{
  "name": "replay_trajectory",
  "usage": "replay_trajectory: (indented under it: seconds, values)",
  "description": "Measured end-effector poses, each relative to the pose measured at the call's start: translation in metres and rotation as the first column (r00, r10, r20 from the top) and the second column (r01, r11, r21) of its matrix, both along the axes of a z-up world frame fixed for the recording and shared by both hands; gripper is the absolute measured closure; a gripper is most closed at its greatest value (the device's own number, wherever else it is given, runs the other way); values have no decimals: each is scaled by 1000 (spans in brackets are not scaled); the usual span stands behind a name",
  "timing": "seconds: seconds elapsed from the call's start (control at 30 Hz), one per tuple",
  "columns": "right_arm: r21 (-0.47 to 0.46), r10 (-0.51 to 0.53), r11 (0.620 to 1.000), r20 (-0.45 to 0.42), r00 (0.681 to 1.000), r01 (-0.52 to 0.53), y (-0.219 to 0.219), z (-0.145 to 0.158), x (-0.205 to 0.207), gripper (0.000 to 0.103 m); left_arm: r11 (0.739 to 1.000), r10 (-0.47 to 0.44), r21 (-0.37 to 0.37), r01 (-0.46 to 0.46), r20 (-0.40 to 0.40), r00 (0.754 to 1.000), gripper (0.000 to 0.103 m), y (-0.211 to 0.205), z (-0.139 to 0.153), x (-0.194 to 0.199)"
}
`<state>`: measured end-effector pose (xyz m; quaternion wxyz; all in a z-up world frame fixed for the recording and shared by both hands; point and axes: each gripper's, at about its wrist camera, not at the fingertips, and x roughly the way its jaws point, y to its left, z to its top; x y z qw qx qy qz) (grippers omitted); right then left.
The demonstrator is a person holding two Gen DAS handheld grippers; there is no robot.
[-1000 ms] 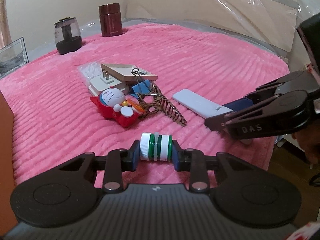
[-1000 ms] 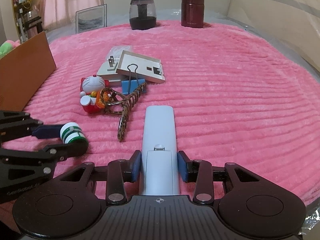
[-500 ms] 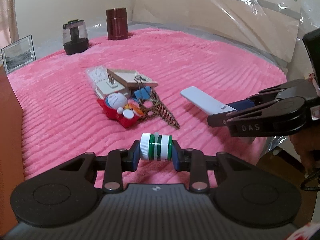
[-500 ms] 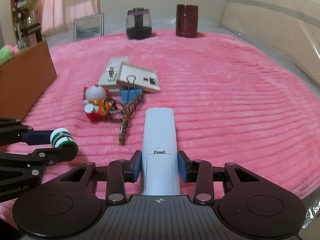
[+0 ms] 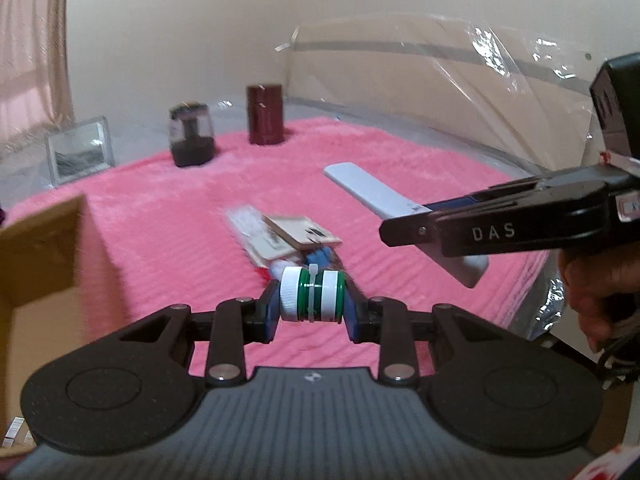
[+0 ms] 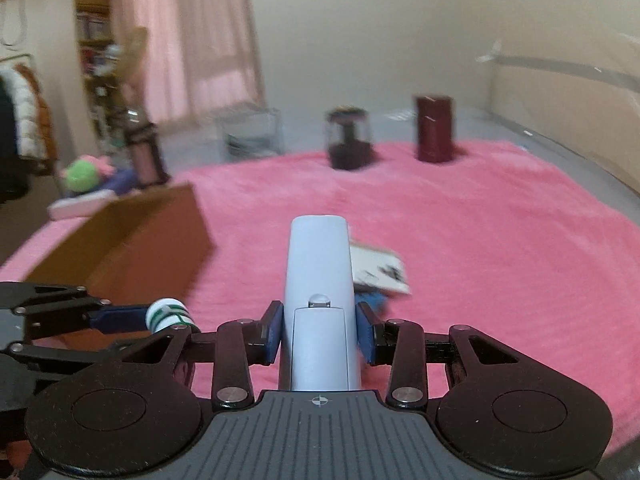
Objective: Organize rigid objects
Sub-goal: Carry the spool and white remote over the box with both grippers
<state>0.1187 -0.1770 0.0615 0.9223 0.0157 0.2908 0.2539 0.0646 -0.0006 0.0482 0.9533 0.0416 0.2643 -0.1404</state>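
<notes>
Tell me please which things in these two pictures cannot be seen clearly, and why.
- Pile of small objects, left wrist view: motion blur, and the green-and-white stack of bottle caps in the left gripper covers its near end.
- Same pile, right wrist view: the pale grey remote control in the right gripper hides most of it.
- Brown cardboard box: cut by the left edge; inside unseen.

Green-and-white bottle-cap stack (image 5: 312, 298) lying sideways, pale blue remote (image 6: 319, 304) pointing forward, both raised above pink blanket (image 5: 180, 216)
</notes>
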Motion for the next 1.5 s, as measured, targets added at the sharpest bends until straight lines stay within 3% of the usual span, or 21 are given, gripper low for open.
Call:
replay_trajectory:
  seconds: [0.17,0.4,0.67,0.87,1.13,1.33,1.5]
  values:
    - [27,131,991,31,991,-132,48,24,-1,68,998,51,19,-52,32,998,76,43,31,-20]
    - [7,319,947,39,947,-320,133,38,4,68,989,129,75,-131,27,991,76,117,54,-34]
    - [-62,451,891,12,893,-449,224,33,24,68,968,217,138,-209,-42,975,76,196,47,-22]
    - [-158,510,847,-22,860,-507,265,15,37,68,969,212,154,-194,-112,971,76,232,28,-3]
    - [-362,586,733,-91,805,-575,312,-18,62,68,971,80,237,-28,-214,974,76,250,4,39]
    - [-478,626,630,-153,764,-612,341,-47,75,68,948,20,308,81,-313,949,76,254,-23,65]
    - [-544,647,538,-223,729,-644,360,-74,82,68,938,15,329,114,-365,931,76,254,-38,78]
